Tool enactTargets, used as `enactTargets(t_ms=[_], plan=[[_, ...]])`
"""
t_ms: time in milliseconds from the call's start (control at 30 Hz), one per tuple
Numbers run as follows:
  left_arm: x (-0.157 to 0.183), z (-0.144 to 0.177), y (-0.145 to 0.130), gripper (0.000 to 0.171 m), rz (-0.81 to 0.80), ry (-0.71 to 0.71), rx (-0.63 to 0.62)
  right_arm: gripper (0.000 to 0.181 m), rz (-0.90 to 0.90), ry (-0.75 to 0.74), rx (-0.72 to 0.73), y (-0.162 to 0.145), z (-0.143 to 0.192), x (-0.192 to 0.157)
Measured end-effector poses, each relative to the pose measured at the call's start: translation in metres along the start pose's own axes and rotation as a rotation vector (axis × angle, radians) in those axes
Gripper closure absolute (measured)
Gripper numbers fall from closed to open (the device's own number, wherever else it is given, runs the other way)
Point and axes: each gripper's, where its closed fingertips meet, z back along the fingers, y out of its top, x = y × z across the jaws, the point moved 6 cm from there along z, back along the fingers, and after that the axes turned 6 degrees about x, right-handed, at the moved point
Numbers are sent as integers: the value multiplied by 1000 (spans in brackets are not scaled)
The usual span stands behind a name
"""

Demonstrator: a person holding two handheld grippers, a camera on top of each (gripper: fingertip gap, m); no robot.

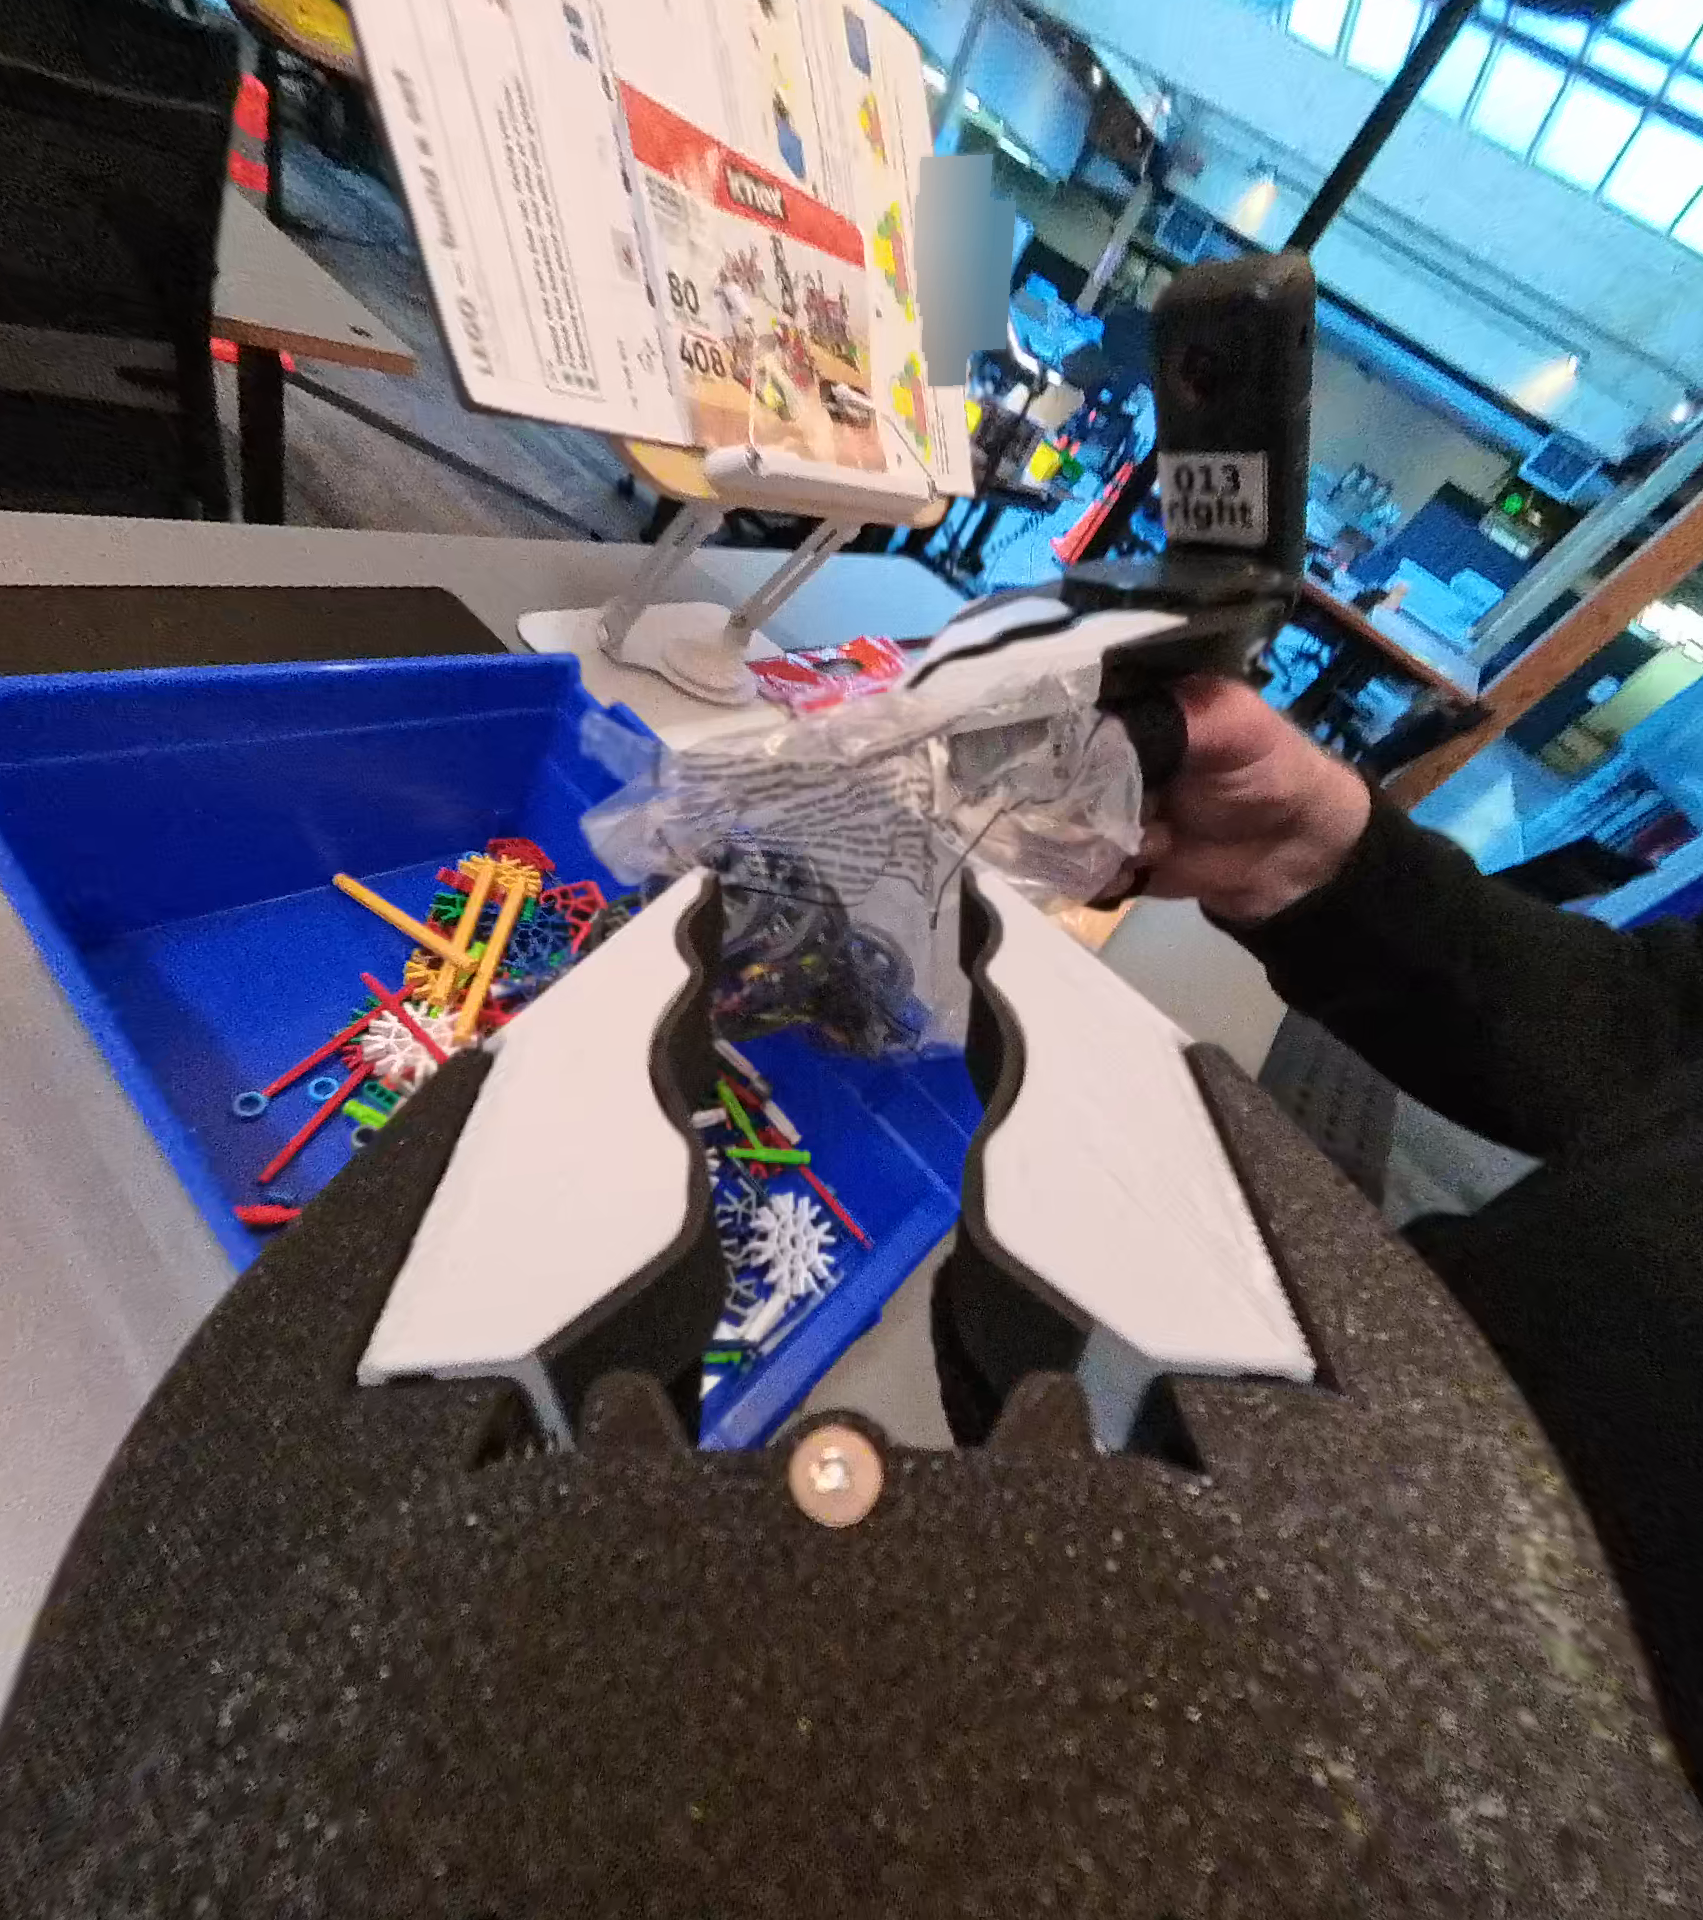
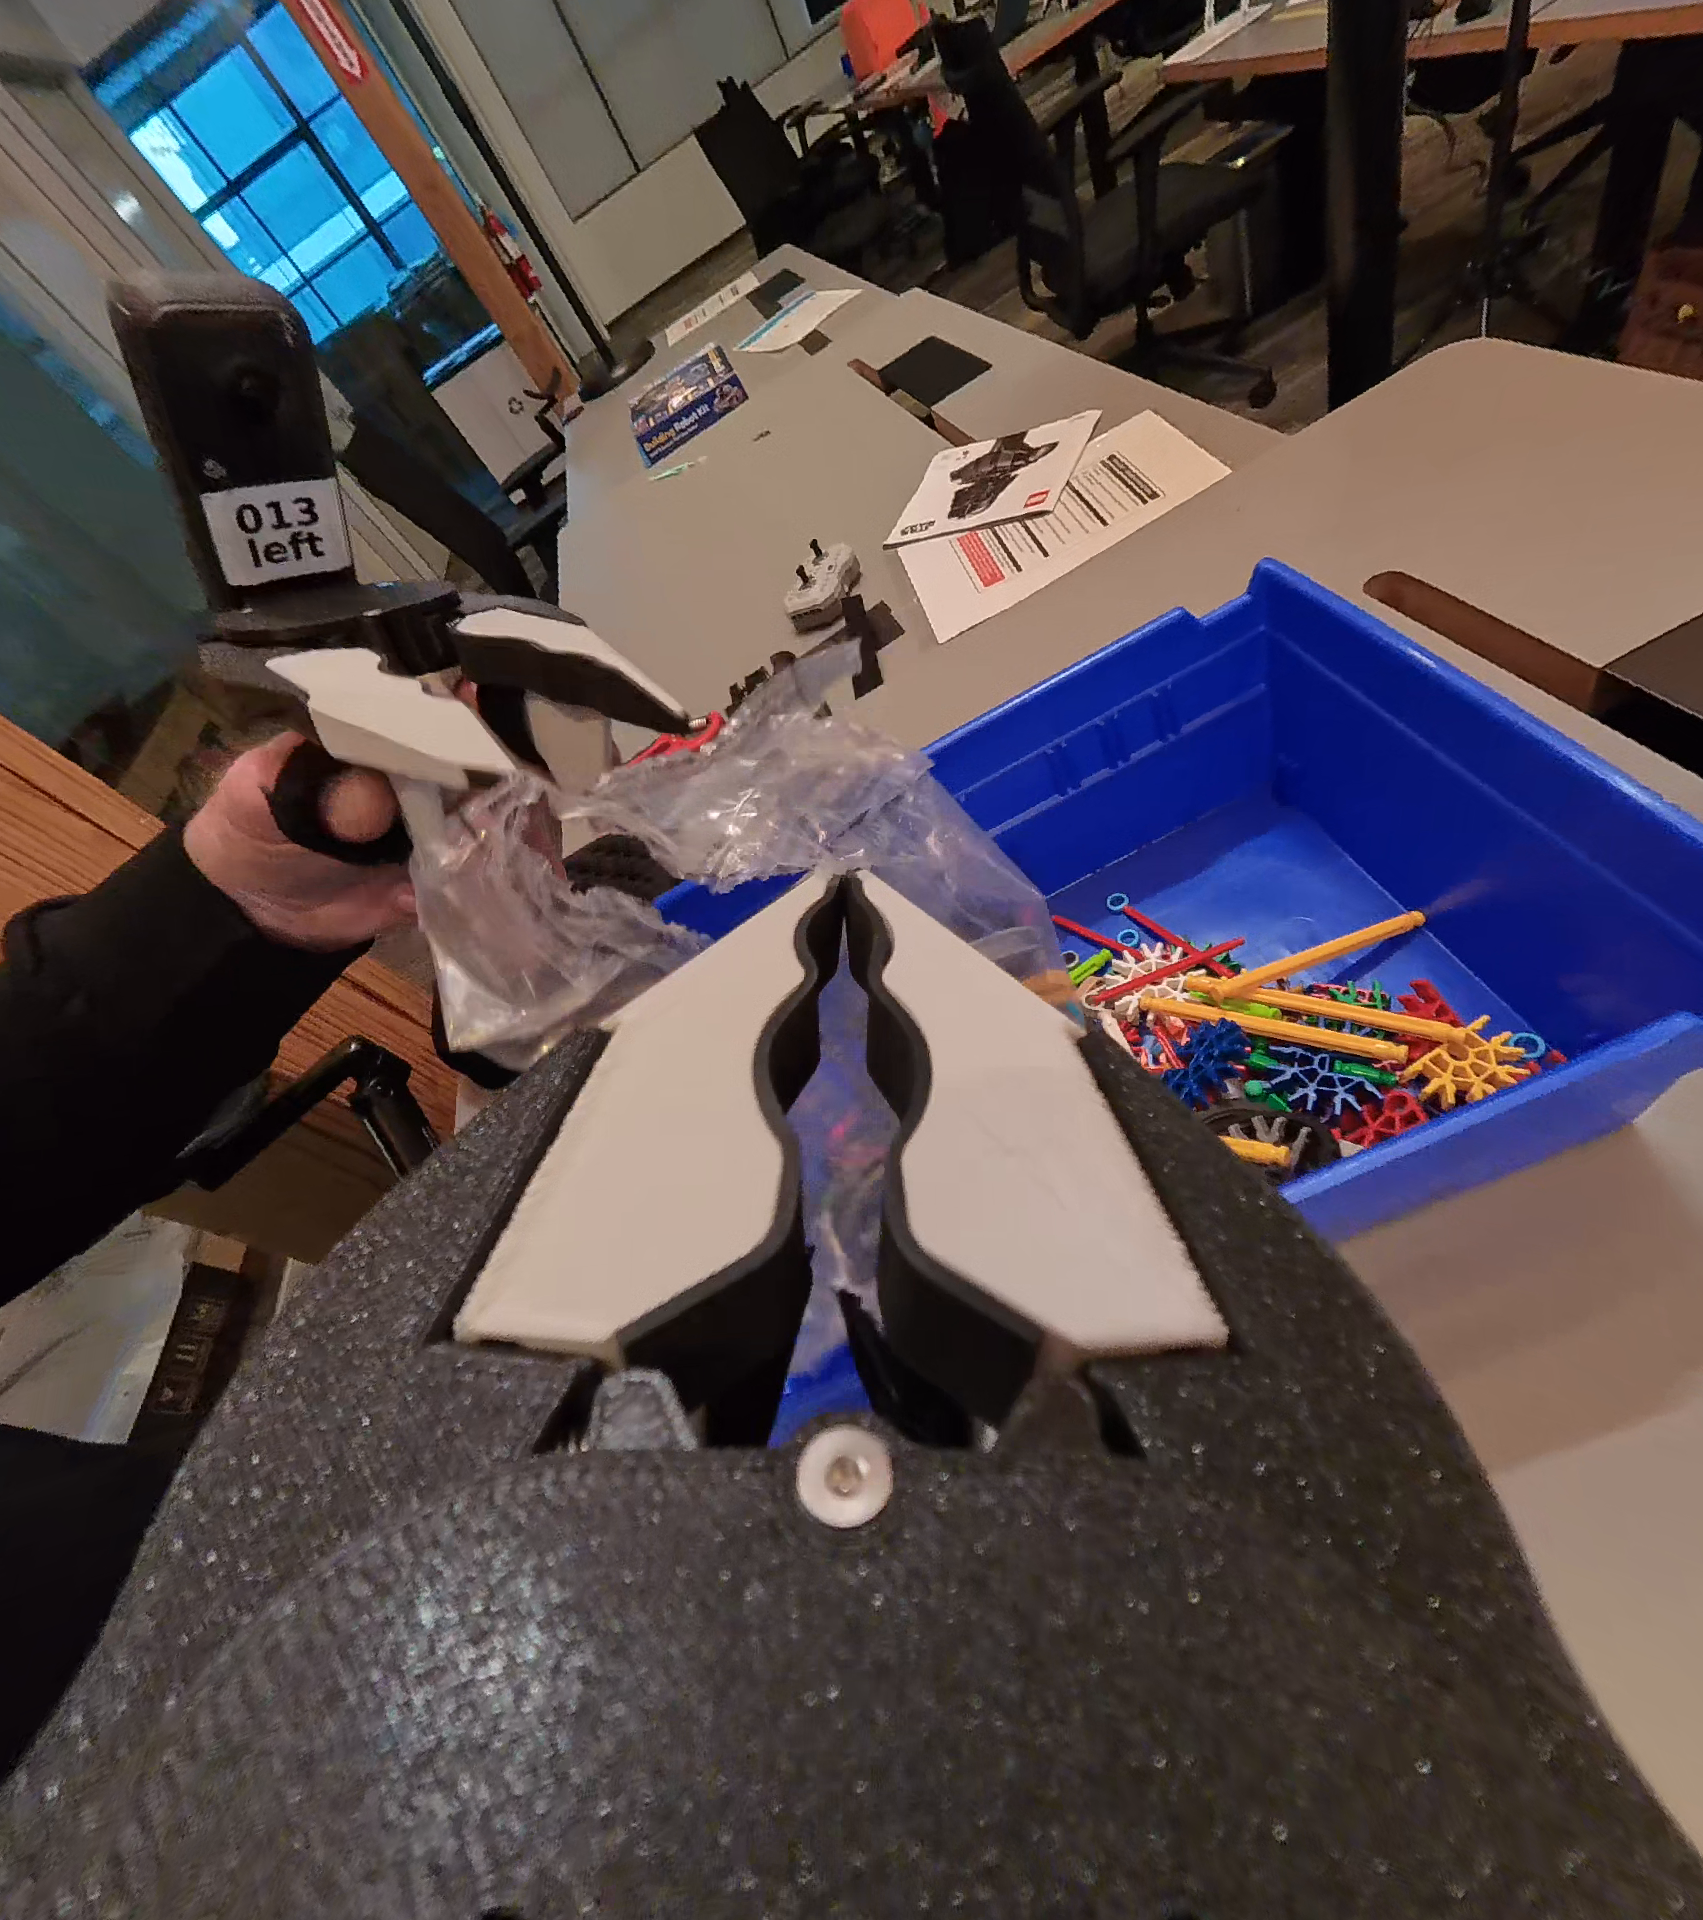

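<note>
A clear plastic bag (image 1: 826, 831) with printing and dark parts inside hangs over the near corner of a blue bin (image 1: 203, 790). My right gripper (image 2: 842, 883) is shut on the bag (image 2: 753, 800); it also shows in the left wrist view (image 1: 930, 696), held by a hand. My left gripper (image 1: 842, 894) is open, its fingertips on either side of the bag's lower part. It shows at the left of the right wrist view (image 2: 618, 758), against the bag's crumpled end. Colourful toy rods and connectors (image 2: 1294, 1039) lie in the bin (image 2: 1449, 727).
A stand with printed sheets (image 1: 681, 260) rises behind the bin, with a red packet (image 1: 826, 665) beside its foot. Booklets (image 2: 1034, 499) and a small grey part (image 2: 821, 592) lie on the grey table. Office chairs and desks stand beyond.
</note>
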Motion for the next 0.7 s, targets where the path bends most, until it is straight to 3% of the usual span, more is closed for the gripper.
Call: enactTargets(t_ms=[100,233,467,700], plan=[[10,-31,-11,130,-60,33,-68,181,11,-7,-15,-3,-6,-4],[14,-56,-19,131,-73,82,-40,181,14,-15,-23,-6,-10,-9],[16,-61,-21,132,-63,48,-23,181,15,-35,-19,-8,-9,-12],[14,-66,-22,154,-136,146,-13,181,0,-60,-17,-9,-10,-13]])
